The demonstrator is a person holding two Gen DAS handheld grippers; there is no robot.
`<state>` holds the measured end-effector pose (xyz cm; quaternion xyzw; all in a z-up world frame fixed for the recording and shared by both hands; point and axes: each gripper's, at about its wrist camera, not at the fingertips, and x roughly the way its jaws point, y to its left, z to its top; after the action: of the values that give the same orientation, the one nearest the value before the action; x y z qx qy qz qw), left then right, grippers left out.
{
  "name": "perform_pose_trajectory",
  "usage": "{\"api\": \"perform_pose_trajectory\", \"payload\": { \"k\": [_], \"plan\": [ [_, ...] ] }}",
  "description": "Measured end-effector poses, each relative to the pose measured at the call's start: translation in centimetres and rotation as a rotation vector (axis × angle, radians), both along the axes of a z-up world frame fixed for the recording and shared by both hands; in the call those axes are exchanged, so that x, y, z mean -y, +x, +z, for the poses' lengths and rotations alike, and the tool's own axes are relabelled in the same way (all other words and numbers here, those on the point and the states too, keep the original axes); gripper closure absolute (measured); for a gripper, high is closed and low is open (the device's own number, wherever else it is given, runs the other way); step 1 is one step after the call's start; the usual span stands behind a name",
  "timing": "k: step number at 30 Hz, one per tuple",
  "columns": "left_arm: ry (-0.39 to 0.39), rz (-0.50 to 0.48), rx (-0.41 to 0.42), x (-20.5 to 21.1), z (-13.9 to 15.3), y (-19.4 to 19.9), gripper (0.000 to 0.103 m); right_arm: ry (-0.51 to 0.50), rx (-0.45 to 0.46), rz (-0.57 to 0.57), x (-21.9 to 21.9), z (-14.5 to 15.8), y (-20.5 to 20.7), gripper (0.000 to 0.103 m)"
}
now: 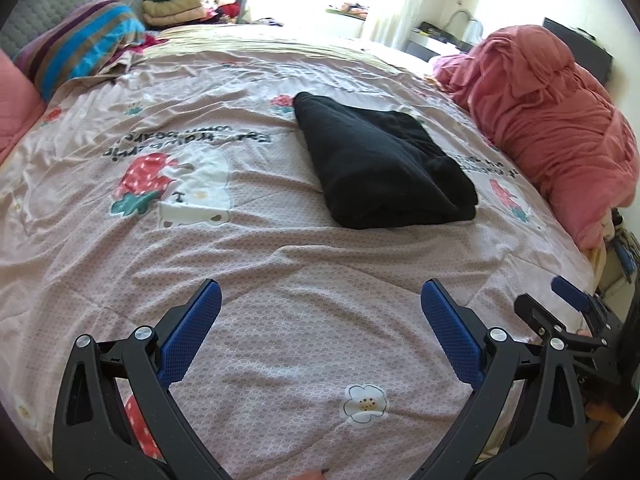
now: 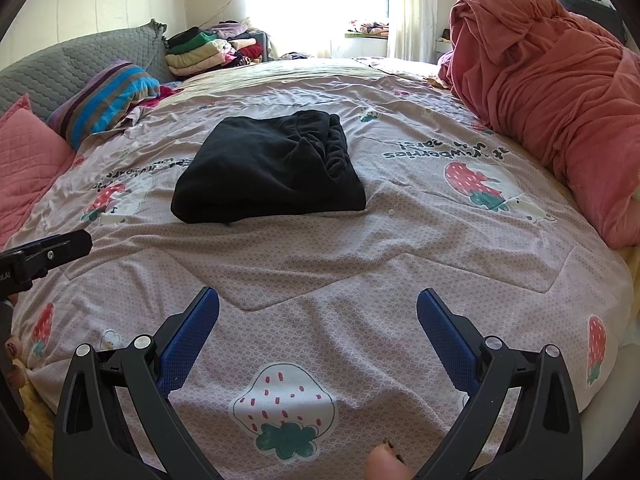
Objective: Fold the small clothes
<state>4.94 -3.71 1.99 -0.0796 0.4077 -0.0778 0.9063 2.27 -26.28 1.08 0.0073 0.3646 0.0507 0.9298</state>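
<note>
Pink quilt (image 2: 360,264): folded black garment (image 2: 268,176) lies well beyond both wide-open hand-held grippers.

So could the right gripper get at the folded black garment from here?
Probably yes: the right gripper hangs open over bare bedspread, with nothing lying between it and the black garment ahead; it just needs to move forward.

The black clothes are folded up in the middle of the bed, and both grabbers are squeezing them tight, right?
Not quite. The black clothes are folded in the middle of the bed, but neither grabber is squeezing them. The left gripper and right gripper both have their jaws wide open, apart from the clothes, over bare bedspread. Both wrist views show this.
</note>
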Motion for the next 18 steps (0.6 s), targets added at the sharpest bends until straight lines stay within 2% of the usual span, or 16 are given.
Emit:
{"api": "perform_pose_trajectory", "payload": {
  "k": [5,8,11,14,16,18],
  "plan": [
    [0.028,0.031,0.005,-0.2,0.1,-0.3,0.009,0.002,0.001,-0.046,0.9,0.3,-0.2,0.005],
    [0.029,0.027,0.013,-0.7,0.4,-0.4,0.009,-0.001,0.016,-0.156,3.5,0.6,-1.1,0.005],
    [-0.016,0.047,-0.034,-2.9,0.6,0.5,0.009,-0.017,0.008,-0.348,9.1,0.6,-2.2,0.005],
    [-0.075,0.137,-0.077,-8.5,1.2,2.0,0.009,-0.029,-0.014,-0.636,18.4,-0.2,-4.5,0.005],
    [-0.035,0.218,-0.057,-12.4,2.0,2.5,0.009,-0.065,-0.059,-0.849,25.1,-1.2,-6.5,0.004],
    [0.032,0.341,-0.041,-18.2,2.6,3.0,0.009,-0.1,-0.125,-1.031,31.6,-2.6,-8.6,0.004]
  ]
}}
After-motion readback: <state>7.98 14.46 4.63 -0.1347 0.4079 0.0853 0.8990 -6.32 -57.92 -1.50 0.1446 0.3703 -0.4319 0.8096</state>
